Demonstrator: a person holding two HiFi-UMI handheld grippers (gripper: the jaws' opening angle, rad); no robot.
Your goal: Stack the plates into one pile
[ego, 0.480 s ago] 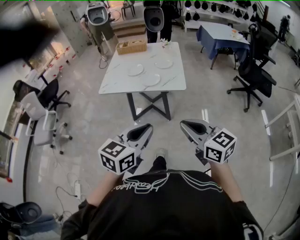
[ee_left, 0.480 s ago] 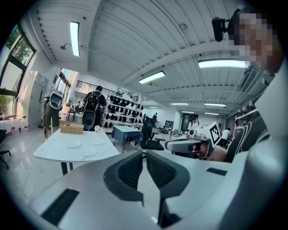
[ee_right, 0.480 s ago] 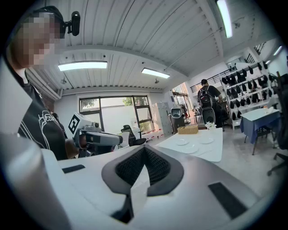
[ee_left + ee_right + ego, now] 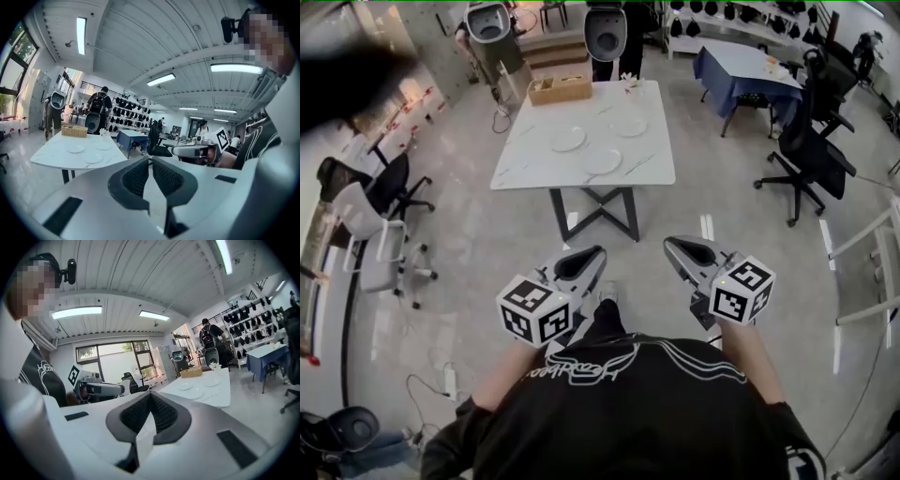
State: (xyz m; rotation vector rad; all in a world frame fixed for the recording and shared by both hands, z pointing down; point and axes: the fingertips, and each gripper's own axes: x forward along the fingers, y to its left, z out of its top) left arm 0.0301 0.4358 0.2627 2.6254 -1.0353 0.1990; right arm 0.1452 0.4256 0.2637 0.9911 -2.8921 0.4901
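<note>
My left tongs (image 4: 150, 160) are pressed together with nothing between them, and my right tongs (image 4: 149, 394) are pressed together and empty too. I hold both in front of my body, nearly level, above the floor (image 4: 478, 244). The white table (image 4: 534, 167) stands well ahead of me. On it the three plates lie apart from each other: the left plate (image 4: 569, 141), the far plate (image 4: 628, 127) and the near plate (image 4: 602, 161). A wicker basket (image 4: 562, 90) stands at the table's far edge. I judge the stacking is not yet begun: no plate lies on another, and I must first come to the table.
</note>
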